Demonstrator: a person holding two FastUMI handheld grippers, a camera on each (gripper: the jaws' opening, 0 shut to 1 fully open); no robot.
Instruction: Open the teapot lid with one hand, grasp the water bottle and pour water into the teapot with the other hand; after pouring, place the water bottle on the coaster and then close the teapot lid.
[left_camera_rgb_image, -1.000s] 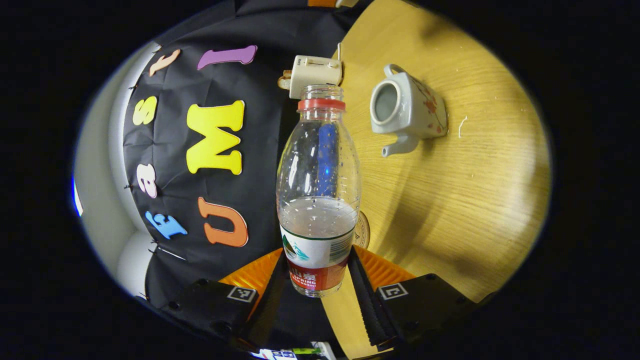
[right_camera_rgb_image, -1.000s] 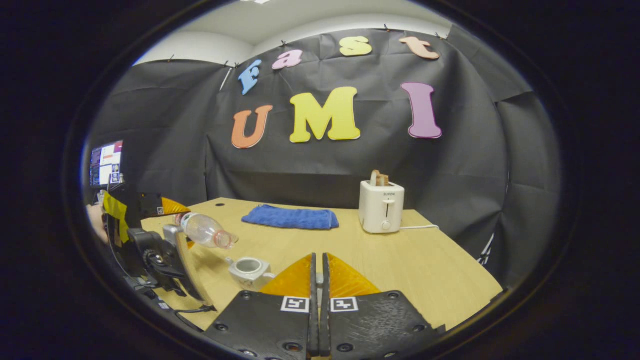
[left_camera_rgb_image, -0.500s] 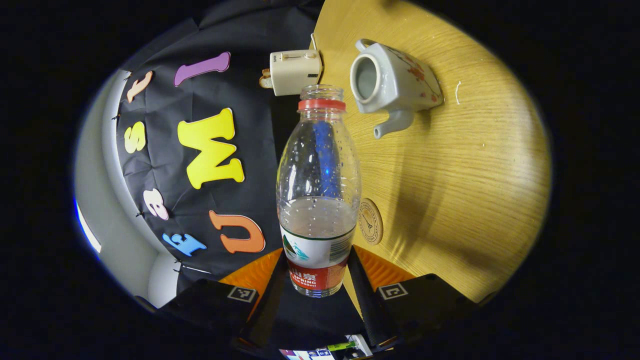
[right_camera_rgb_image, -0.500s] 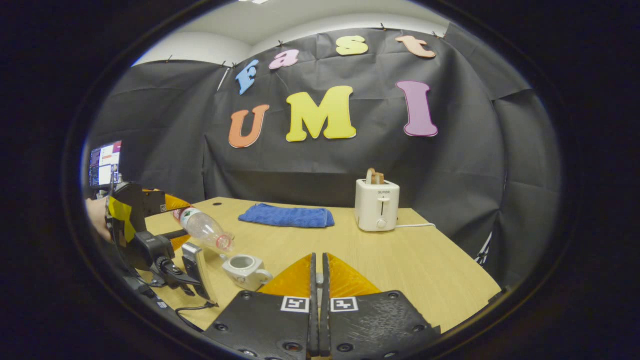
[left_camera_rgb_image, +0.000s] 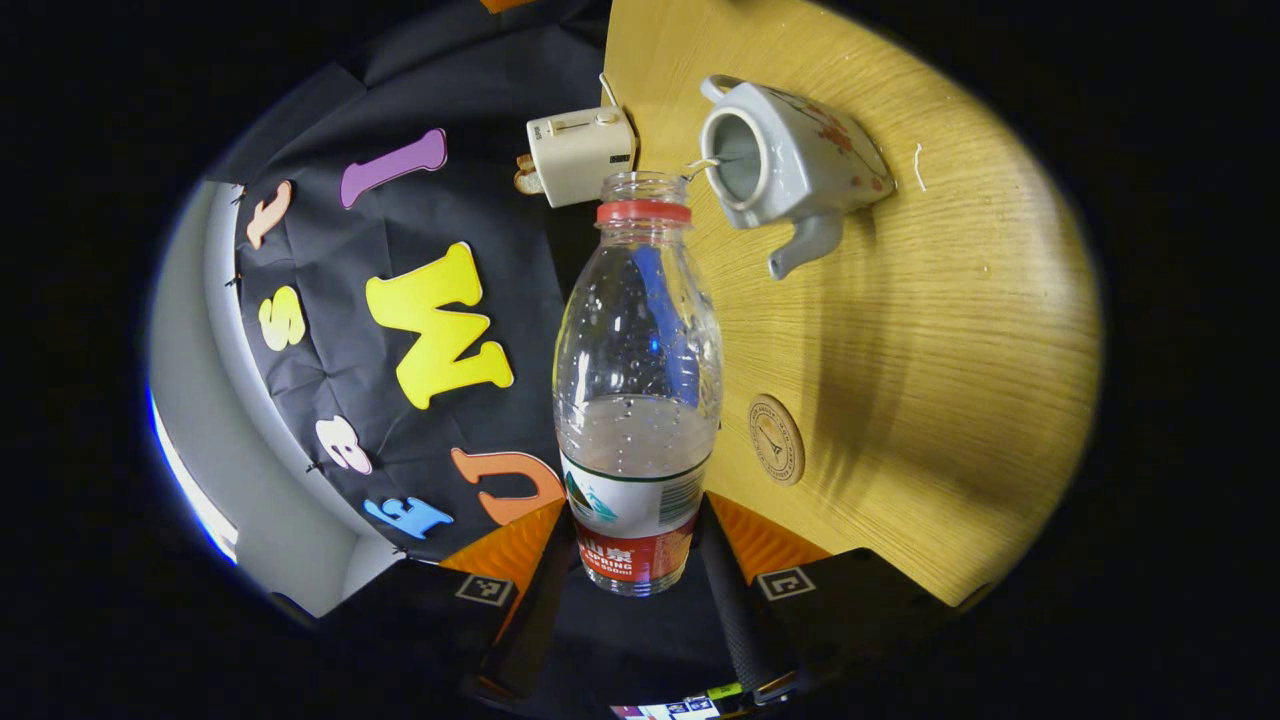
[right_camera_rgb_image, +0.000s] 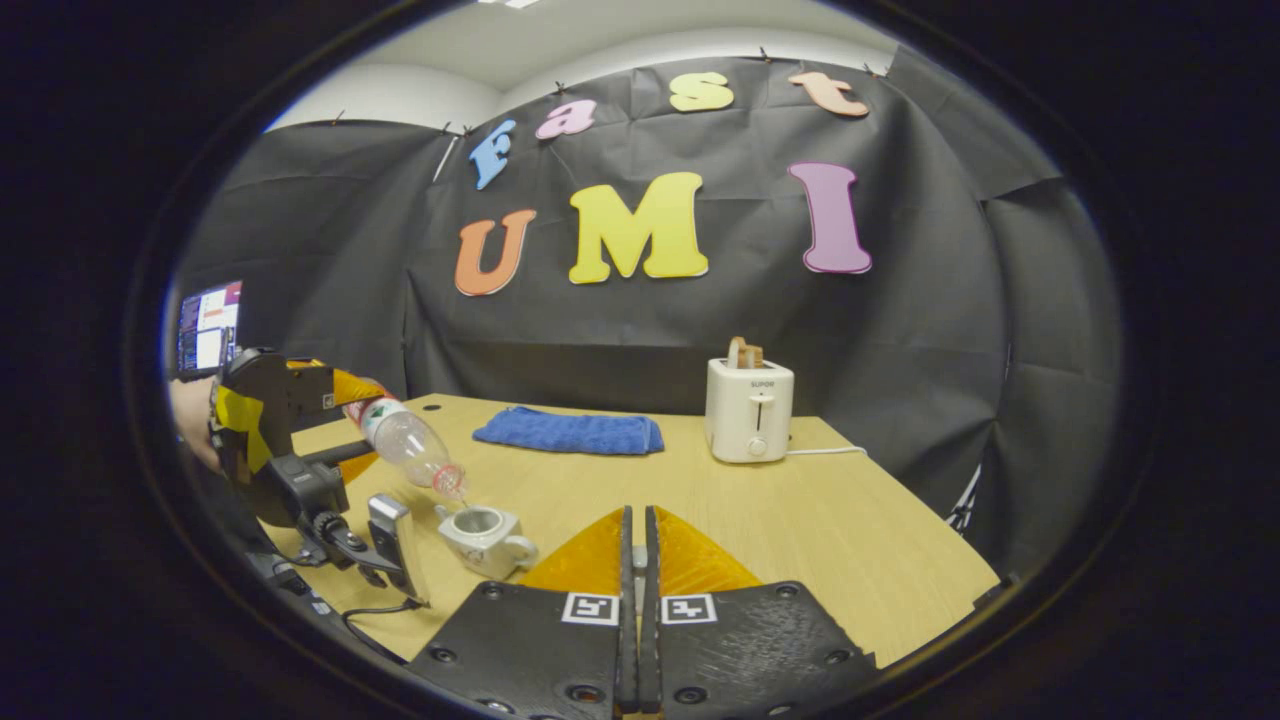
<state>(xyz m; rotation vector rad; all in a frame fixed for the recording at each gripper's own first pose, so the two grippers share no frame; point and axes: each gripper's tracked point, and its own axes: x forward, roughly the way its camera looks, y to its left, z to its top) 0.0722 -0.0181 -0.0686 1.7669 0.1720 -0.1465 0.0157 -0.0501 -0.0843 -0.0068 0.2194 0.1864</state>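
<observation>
Left tool (left_camera_rgb_image: 632, 560) grips the water bottle (left_camera_rgb_image: 636, 400) at its base, a finger pressed on each side of the label. Bottle is uncapped, part full. In the right gripper view the bottle (right_camera_rgb_image: 408, 445) tilts mouth-down, long axis slanting toward the teapot (right_camera_rgb_image: 484, 538), mouth just above the open top. A thin stream (left_camera_rgb_image: 703, 164) runs from the mouth into the teapot (left_camera_rgb_image: 790, 165) opening. Teapot stands lidless on the worktop (left_camera_rgb_image: 950, 330), spout toward the near side. Round coaster (left_camera_rgb_image: 776, 452) lies bare, near the bottle base. White toaster (right_camera_rgb_image: 748, 410) and blue cloth (right_camera_rgb_image: 570, 433) sit at the far edge, well apart from the teapot. Right tool (right_camera_rgb_image: 636, 560) is clenched, fingers together; whether anything is pinched between them I cannot tell.
</observation>
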